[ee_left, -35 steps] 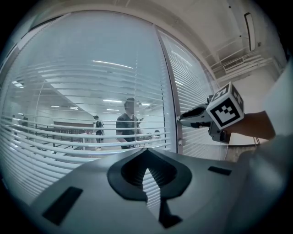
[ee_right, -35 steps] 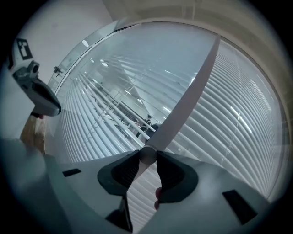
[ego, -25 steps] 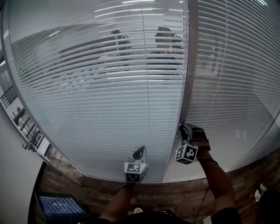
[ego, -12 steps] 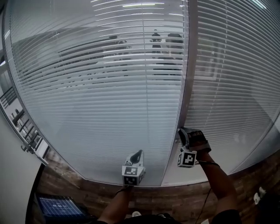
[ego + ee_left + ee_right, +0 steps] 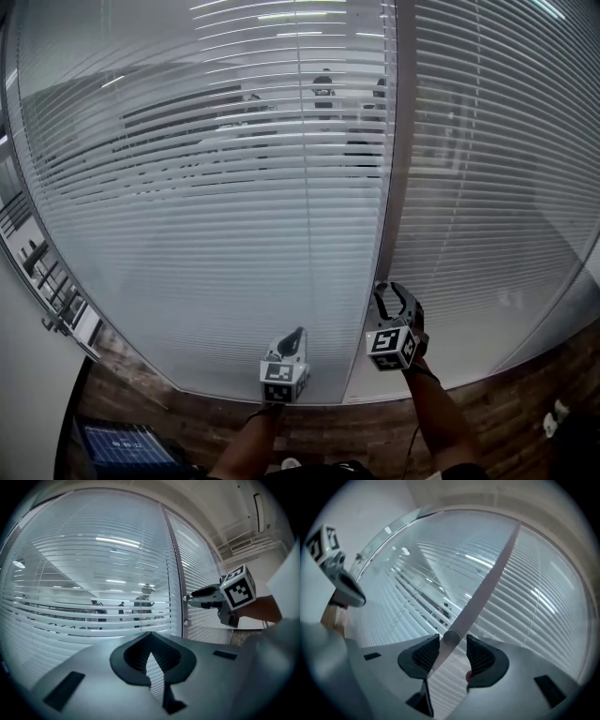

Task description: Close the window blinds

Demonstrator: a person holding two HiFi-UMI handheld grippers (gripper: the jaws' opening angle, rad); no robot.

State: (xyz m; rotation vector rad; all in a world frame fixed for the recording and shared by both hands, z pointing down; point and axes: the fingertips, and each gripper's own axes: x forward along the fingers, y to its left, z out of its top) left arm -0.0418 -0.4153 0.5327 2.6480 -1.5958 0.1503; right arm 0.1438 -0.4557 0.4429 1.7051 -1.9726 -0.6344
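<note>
Some slats [image 5: 216,169] left of the knob [image 5: 451,637] gape, so turning remains; the right gripper [image 5: 453,656], jaws just opening, loosely straddles that knob, while the left gripper [image 5: 151,653] sits pinched together, empty.

Glass-walled office corner, as it came up on my feed

I faced a tall window [image 5: 187,234] split by a grey upright post [image 5: 395,169]. Long ceiling lights [image 5: 298,15] showed in the glass, and a few people [image 5: 323,89] stood in the room beyond. Below ran a brown floor [image 5: 487,398] laid in a brick-like pattern. A plain white wall [image 5: 23,403] closed the left side, and a dark screen [image 5: 117,446] glowed faintly near it. The ceiling [image 5: 220,508] overhead was pale, with white pipes [image 5: 246,541].
</note>
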